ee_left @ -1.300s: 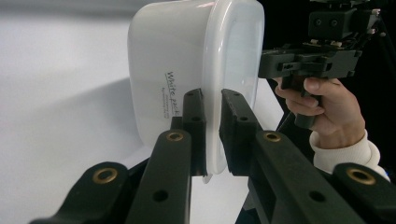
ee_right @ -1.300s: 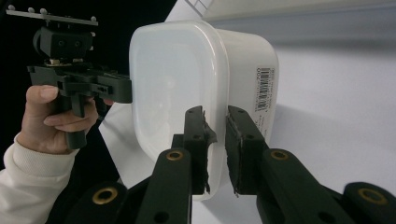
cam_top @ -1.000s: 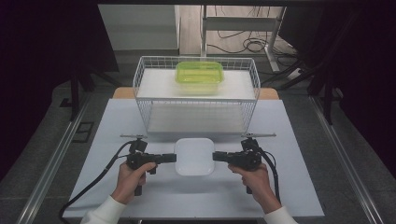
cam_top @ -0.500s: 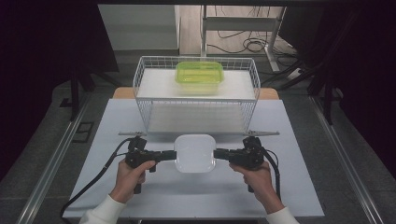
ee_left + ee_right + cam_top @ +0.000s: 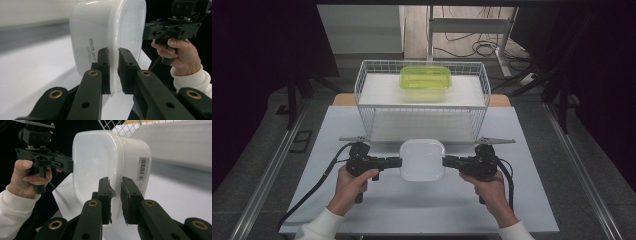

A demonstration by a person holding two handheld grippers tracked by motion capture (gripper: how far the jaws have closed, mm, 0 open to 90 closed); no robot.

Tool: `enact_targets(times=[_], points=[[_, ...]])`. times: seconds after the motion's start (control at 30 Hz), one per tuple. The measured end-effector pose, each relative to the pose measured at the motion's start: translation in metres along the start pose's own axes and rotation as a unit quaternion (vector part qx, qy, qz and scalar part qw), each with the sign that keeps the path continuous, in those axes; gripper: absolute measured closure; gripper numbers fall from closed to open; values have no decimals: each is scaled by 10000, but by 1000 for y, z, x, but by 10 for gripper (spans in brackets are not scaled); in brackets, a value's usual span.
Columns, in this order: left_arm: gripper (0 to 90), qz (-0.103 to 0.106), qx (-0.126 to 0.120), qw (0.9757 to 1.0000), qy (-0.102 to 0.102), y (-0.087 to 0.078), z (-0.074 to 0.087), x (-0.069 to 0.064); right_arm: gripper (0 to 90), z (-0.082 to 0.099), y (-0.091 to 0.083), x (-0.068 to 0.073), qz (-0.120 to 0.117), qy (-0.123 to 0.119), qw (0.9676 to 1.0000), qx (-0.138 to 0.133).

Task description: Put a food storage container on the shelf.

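Observation:
A white lidded plastic container (image 5: 422,160) hangs just above the white table (image 5: 412,215), held between my two grippers. My left gripper (image 5: 399,162) is shut on the rim at its left edge. In the left gripper view the jaws (image 5: 113,53) pinch the lid rim of the container (image 5: 100,30), which carries a printed label. My right gripper (image 5: 445,161) is shut on the rim at the opposite edge. The right gripper view shows its jaws (image 5: 115,182) clamped over the rim of the container (image 5: 95,157), next to a barcode sticker.
A white wire basket (image 5: 362,87) stands on the table just beyond the container. A green translucent lidded box (image 5: 425,82) lies on a white sheet at the basket's back. The table's edges fall away to dark floor on both sides.
The white container and both grippers have edged slightly away from the person, toward the basket. Both grips are unchanged.

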State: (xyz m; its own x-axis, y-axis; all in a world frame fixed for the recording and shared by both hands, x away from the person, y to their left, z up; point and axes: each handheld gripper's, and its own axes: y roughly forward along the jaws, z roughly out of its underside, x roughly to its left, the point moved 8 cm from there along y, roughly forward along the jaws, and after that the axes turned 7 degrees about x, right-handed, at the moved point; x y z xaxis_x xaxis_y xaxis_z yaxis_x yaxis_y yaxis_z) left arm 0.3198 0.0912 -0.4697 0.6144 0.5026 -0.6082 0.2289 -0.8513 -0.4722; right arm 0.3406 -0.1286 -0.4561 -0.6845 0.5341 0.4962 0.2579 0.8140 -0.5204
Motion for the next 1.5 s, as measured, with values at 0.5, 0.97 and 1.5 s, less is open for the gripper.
enact_targets(times=[0.5, 0.97, 1.5], points=[[805, -115, -198, 9995, 236, -17, -26, -10, 780, -23, -6, 9, 58, -221, 9994, -244], [805, -136, -449, 9977, 484, -37, -57, -22, 779, -60, -18, 24, 136, -532, 9977, -392], [806, -168, -692, 9948, 727, -53, -98, -40, 780, -103, -37, 33, 233, -731, 9955, -560]])
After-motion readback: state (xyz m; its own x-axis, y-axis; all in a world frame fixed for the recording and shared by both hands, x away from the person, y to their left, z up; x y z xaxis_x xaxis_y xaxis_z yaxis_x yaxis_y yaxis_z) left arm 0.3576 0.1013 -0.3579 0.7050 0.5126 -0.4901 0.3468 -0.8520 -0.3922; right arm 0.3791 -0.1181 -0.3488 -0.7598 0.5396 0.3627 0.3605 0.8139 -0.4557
